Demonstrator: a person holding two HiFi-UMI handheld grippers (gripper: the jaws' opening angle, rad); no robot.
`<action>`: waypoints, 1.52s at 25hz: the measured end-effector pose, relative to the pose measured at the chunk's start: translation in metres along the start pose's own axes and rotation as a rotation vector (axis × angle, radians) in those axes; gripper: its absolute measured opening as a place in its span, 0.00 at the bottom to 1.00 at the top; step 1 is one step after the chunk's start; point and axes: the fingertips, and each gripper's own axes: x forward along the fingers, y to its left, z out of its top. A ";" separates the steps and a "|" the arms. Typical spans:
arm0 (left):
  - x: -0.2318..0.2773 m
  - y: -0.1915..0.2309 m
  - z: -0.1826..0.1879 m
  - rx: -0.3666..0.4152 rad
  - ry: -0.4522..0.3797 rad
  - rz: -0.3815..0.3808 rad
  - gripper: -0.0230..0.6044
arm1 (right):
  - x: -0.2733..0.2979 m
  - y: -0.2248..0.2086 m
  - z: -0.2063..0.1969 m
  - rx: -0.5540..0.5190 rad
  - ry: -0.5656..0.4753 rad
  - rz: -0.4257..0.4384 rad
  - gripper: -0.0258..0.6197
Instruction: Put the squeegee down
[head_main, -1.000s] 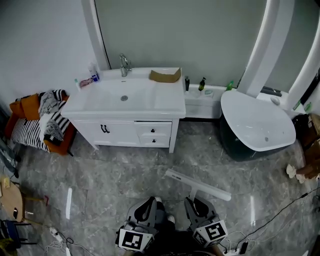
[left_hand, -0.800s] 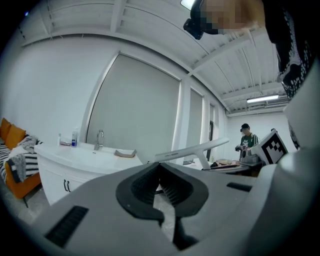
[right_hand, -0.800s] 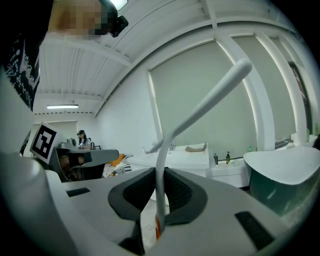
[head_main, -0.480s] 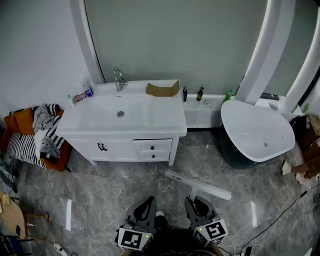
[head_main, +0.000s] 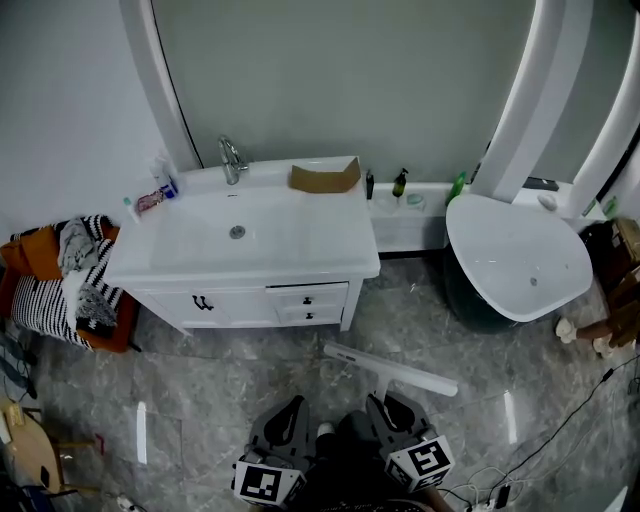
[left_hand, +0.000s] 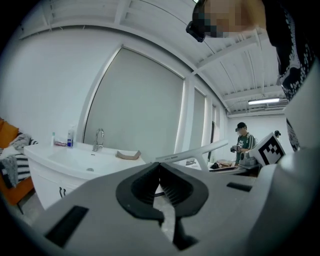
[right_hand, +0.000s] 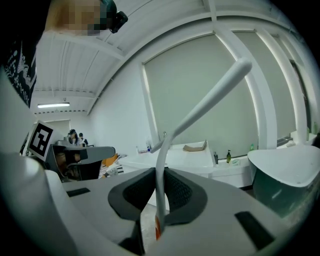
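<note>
The right gripper is clamped on the thin white handle of the squeegee, both dark pads pressed against the shaft. The handle runs up from the jaws to the long crossbar, which tilts up towards the right in the right gripper view. In the head view the squeegee is held off the grey marble floor, its bar lying crosswise just ahead of the right gripper, in front of the vanity and apart from it.

The left gripper sits beside it with its jaws closed together and nothing between them; in the head view the left gripper is level with the right one, near the bottom edge.

Beyond them stands the white vanity with 1 basin, a chrome tap at the back and a brown cardboard tray on its right corner. To the right is a low ledge with small bottles, then a white bathtub. Left of the vanity, striped cloth is heaped on an orange seat. In the left gripper view, 1 person stands far off.
</note>
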 end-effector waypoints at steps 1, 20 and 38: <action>0.002 0.003 0.001 -0.004 -0.002 0.004 0.05 | 0.005 -0.001 0.001 0.003 0.006 -0.001 0.13; 0.110 0.038 0.034 -0.006 -0.039 0.035 0.04 | 0.096 -0.074 0.051 -0.009 -0.016 0.068 0.13; 0.197 0.070 0.039 0.037 -0.009 0.065 0.04 | 0.144 -0.152 0.069 0.007 0.030 0.025 0.13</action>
